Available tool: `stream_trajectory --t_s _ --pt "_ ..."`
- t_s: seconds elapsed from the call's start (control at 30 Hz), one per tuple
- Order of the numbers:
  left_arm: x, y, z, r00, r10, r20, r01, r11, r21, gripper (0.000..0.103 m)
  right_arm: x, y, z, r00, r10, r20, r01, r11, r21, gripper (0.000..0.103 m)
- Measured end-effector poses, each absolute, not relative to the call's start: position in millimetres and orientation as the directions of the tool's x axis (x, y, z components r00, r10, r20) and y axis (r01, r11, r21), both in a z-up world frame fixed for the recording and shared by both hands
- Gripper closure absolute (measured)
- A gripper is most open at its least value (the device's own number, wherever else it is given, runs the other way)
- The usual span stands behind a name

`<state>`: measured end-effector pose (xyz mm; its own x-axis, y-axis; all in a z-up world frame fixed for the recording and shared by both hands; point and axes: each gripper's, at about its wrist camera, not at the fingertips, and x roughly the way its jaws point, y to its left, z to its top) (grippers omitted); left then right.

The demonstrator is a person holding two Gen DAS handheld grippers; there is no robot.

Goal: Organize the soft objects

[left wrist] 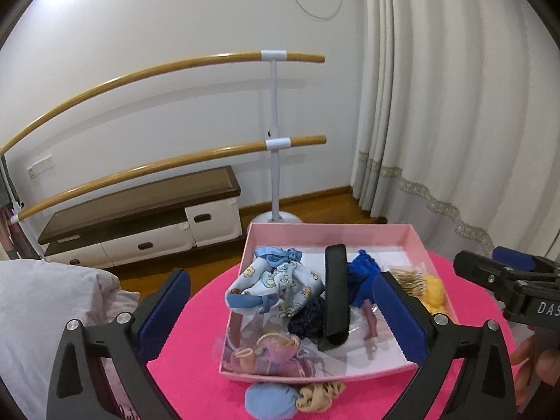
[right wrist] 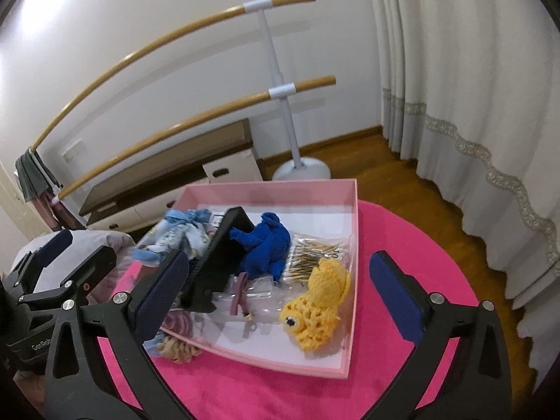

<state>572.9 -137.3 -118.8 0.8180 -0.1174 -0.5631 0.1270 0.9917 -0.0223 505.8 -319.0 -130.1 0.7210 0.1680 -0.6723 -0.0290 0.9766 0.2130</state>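
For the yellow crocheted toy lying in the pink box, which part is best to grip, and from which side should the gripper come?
Grip the yellow crocheted toy across its plump middle, coming from above. It lies flat in the pink box, close to the right wall, so a sideways approach looks blocked. The open right gripper is nearest; the knit should compress safely.

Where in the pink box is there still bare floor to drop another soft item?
Free: the far strip of the pink cardboard box, behind the blue knitted toy, and the near corner beside the yellow crocheted toy. Crowded: the left half around the black case.
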Motion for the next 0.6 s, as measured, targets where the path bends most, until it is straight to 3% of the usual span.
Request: stream_trajectory --t_s 0.6 --pt "440.6 -103.5 -88.6 0.87 -0.14 -0.472 0.122 0.99 -0.068 0.0 388.3 -308.9 -84.4 0.817 0.129 -0.562 -0.028 0.982 0.185 0.0"
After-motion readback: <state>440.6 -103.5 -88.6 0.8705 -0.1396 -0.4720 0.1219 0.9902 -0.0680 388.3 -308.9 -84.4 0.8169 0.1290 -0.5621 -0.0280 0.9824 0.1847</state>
